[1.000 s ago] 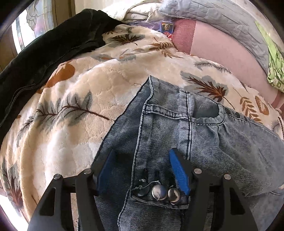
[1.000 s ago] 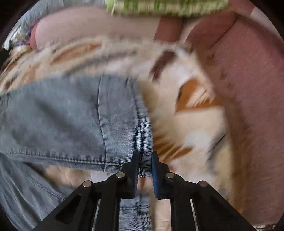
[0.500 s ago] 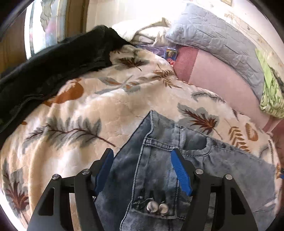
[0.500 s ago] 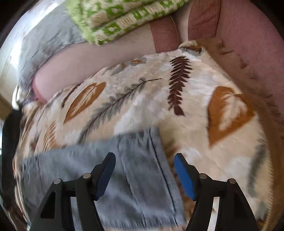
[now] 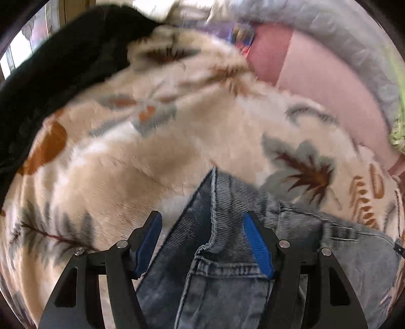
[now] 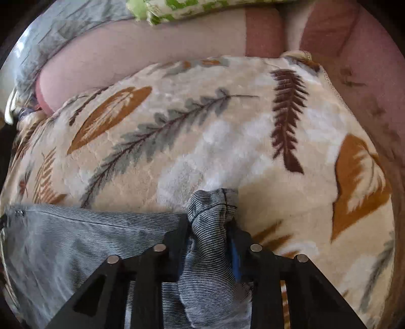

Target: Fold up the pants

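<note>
Faded blue denim pants [image 5: 227,291] lie on a cream leaf-print blanket [image 5: 126,164]. My left gripper [image 5: 202,243] hangs open over a corner of the waist end; the denim edge runs between its blue pads [image 5: 258,248] without being pressed. In the right wrist view the pants [image 6: 76,240] stretch off to the left. My right gripper [image 6: 208,227] is closing, its jaws squeezing a bunched fold of the denim [image 6: 212,207] that pokes out past the fingertips.
A black garment [image 5: 63,63] lies at the blanket's far left. A grey quilted pillow [image 5: 354,50] and a pink sheet [image 5: 329,88] sit behind. A green patterned cloth [image 6: 189,7] lies at the back, and the blanket [image 6: 202,126] spreads ahead of the right gripper.
The left gripper moved across the pants; the metal buttons left view and a waist corner now sits between its jaws. The right gripper let go of the hem, opened wide, then closed on bunched denim.
</note>
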Demonstrator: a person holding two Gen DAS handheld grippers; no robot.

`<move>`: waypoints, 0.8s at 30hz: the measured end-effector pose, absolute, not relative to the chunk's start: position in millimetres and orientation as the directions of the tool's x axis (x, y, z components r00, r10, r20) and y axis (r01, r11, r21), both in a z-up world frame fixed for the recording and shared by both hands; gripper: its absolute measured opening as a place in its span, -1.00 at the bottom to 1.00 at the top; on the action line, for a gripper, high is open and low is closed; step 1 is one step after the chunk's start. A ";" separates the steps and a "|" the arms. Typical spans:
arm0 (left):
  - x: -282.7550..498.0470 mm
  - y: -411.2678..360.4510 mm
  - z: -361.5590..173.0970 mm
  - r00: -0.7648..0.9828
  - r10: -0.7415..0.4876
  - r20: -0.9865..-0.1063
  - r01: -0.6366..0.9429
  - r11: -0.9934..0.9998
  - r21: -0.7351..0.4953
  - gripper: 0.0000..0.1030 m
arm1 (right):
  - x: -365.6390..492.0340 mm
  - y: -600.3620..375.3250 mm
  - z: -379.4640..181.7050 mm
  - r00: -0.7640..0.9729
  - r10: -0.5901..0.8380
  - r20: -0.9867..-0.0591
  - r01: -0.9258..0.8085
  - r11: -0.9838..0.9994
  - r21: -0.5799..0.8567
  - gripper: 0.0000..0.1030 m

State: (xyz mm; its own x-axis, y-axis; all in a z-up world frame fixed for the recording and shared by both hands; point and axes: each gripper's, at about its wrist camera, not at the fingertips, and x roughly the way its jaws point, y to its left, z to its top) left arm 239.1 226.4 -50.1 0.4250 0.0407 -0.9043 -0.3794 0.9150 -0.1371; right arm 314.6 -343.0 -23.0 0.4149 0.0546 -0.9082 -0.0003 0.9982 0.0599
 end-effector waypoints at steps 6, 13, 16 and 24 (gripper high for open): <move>251.3 213.8 -34.9 0.494 0.061 -0.867 -0.331 0.935 -0.123 0.27 | 308.6 -377.5 9.9 0.523 0.156 -0.838 0.102 0.964 0.244 0.46; 276.2 211.9 -48.3 0.405 0.086 -0.910 -0.339 0.939 -0.062 -0.94 | 341.0 -355.4 -21.1 0.383 0.176 -0.907 0.050 0.976 0.211 -0.53; 274.0 212.0 -40.5 0.421 0.102 -0.901 -0.352 0.934 -0.058 -0.95 | 339.2 -344.9 -3.7 0.437 0.152 -0.887 0.036 0.982 0.186 -0.65; 197.7 205.8 58.9 0.658 0.112 -0.745 -0.309 0.942 -0.131 -0.95 | 281.2 -339.0 85.8 0.630 0.175 -0.756 -0.038 0.980 0.196 -0.65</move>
